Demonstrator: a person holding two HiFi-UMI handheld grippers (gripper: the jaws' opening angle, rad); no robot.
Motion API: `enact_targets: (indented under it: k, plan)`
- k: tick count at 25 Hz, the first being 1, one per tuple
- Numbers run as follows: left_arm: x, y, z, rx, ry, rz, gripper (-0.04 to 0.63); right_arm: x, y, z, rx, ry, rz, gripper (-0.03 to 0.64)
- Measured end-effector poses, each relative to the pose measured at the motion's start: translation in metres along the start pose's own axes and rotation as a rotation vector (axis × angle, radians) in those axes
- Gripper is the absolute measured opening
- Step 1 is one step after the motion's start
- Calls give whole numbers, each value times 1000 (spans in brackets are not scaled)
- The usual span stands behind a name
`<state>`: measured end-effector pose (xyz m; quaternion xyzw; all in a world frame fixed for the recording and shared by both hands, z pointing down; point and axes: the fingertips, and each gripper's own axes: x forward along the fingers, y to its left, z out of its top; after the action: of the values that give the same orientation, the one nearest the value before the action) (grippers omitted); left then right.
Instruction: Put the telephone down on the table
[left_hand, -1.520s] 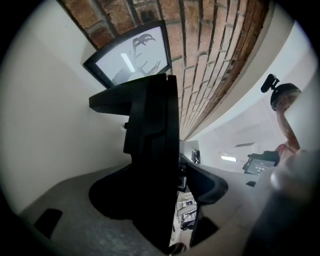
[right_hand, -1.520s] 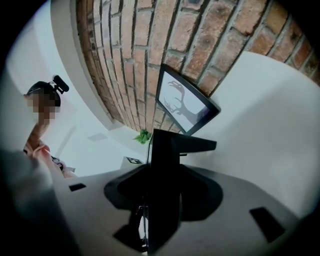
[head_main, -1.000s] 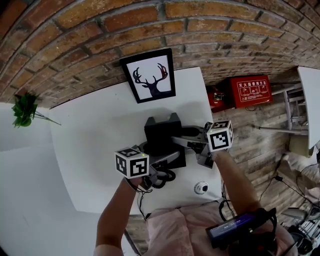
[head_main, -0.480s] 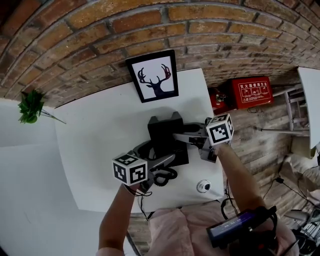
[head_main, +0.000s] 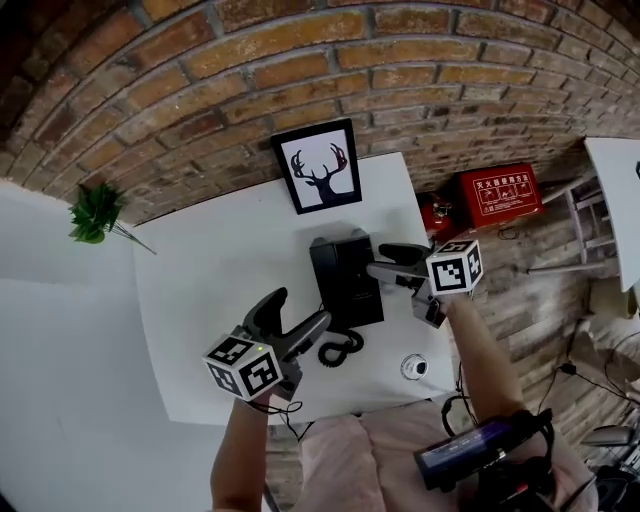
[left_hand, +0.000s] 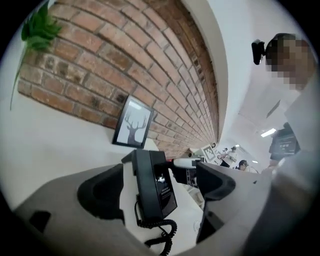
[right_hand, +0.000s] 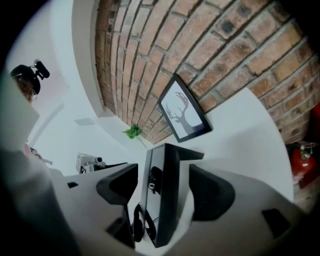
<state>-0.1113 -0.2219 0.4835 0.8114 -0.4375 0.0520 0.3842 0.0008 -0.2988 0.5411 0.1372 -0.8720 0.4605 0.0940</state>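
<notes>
Lifted clear, left gripper (head_main: 300, 310) jaws gape empty; right gripper (head_main: 380, 259) jaws opening around telephone (head_main: 345, 285).

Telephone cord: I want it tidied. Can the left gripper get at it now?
Probably yes: the left gripper hangs open near the coiled cord, with only bare table between them.

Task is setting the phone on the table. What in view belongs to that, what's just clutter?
Job:
telephone, resting on the table
coiled cord
right gripper, jaws opening round the telephone's edge, not pressing it
left gripper, jaws apart, empty

Clutter:
deer picture
plant
red box
small round white object
</notes>
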Motion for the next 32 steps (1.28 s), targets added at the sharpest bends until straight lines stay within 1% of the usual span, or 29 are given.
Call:
enact_targets:
  k: [3, 5, 6, 7, 8, 9, 11, 13, 15, 16, 17, 19, 23, 28, 32]
  plan:
    - [-24, -23, 43, 118, -131, 27, 416, -16, 40, 22, -94, -90, -30, 313]
    - [-40, -45, 80, 214, -244, 39, 322, -27, 79, 46, -206, -172, -59, 292]
    - [-48, -58, 99, 263, -306, 43, 285, -33, 100, 59, -271, -220, -80, 280]
    - [-57, -72, 116, 309, -365, 48, 252, -39, 121, 71, -336, -268, -107, 257]
    - [-67, -85, 131, 350, -419, 56, 226, -45, 142, 81, -400, -315, -137, 220]
    - [-78, -98, 144, 385, -468, 66, 214, -50, 164, 90, -463, -359, -167, 181]
    - [-99, -121, 167, 447, -560, 94, 178, -59, 207, 104, -583, -441, -222, 126]
    - [-119, -143, 187, 509, -641, 133, 151, -70, 242, 115, -686, -515, -277, 85]
    - [-133, -162, 203, 569, -705, 182, 83, -82, 268, 121, -773, -577, -338, 48]
    - [-138, -169, 208, 598, -728, 207, 42, -87, 277, 123, -809, -601, -369, 42]
    - [-141, -174, 211, 623, -744, 228, -1, -91, 284, 124, -838, -622, -395, 25]
    - [-145, -180, 212, 656, -760, 251, -1, -96, 294, 123, -875, -653, -428, 6]
    - [-144, -183, 203, 654, -759, 252, -2, -104, 301, 116, -917, -679, -488, 5]
    - [-143, -187, 192, 666, -752, 254, -2, -111, 302, 110, -932, -686, -534, 5]
    - [-141, -191, 187, 685, -741, 244, -2, -112, 305, 107, -904, -680, -546, 5]
